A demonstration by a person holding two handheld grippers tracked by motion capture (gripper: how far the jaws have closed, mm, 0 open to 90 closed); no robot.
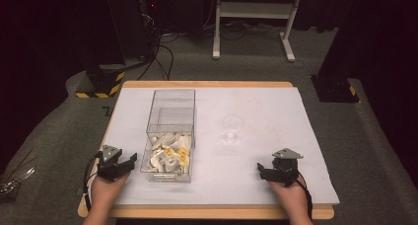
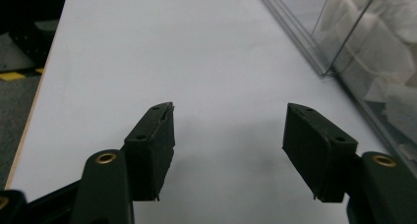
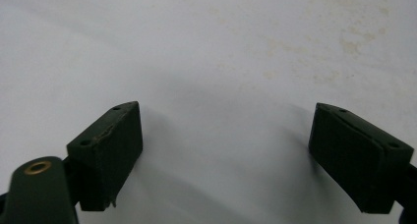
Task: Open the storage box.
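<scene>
A clear plastic box (image 1: 170, 136) stands on the white table sheet (image 1: 256, 111), its near half filled with several white and yellow packets (image 1: 170, 156). My left gripper (image 1: 128, 163) rests on the sheet just left of the box, held by a hand. In the left gripper view its jaws (image 2: 228, 108) stand open with bare sheet between them, and the box wall (image 2: 339, 42) is off to the right. My right gripper (image 1: 261, 171) lies near the front right of the sheet, jaws (image 3: 226, 106) open over bare sheet. A small clear cup (image 1: 231, 128) sits mid-table, right of the box.
The wooden table edge (image 1: 207, 212) runs along the front. Beyond the table are a white frame stand (image 1: 254, 18), cables on the grey floor, and black bases with yellow stripes (image 1: 101, 82). Some clear wrapping lies on the floor at far left (image 1: 15, 178).
</scene>
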